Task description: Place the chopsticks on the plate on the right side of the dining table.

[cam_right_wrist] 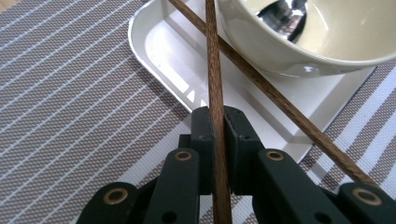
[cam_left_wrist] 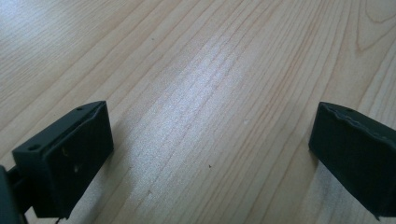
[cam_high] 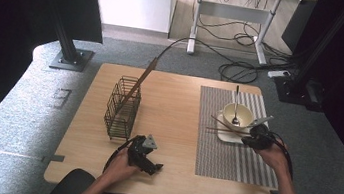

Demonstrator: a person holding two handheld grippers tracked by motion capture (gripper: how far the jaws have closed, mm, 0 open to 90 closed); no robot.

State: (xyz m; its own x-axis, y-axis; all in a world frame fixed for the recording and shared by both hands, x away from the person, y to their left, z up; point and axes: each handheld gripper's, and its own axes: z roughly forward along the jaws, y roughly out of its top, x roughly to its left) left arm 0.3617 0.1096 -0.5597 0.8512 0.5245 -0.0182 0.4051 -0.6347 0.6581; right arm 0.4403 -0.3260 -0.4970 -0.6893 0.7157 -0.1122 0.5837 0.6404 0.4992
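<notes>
The right gripper [cam_right_wrist: 217, 140] was clenched on a chopstick [cam_right_wrist: 214, 70], a slim, straight, dark reddish-brown wooden stick with fine grain. It ran toward twelve o'clock in the right gripper view, crossing a second chopstick [cam_right_wrist: 280, 100] over the white tray [cam_right_wrist: 163, 60], just beside the cream bowl [cam_right_wrist: 280, 51]. The left gripper [cam_left_wrist: 210, 154] stood released above the bare wooden table [cam_left_wrist: 210, 70], near six o'clock of the wire basket [cam_high: 122, 108].

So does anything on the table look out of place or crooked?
Yes. Two chopsticks lie crossed over the white tray beside the bowl, one clamped in the right gripper.
</notes>
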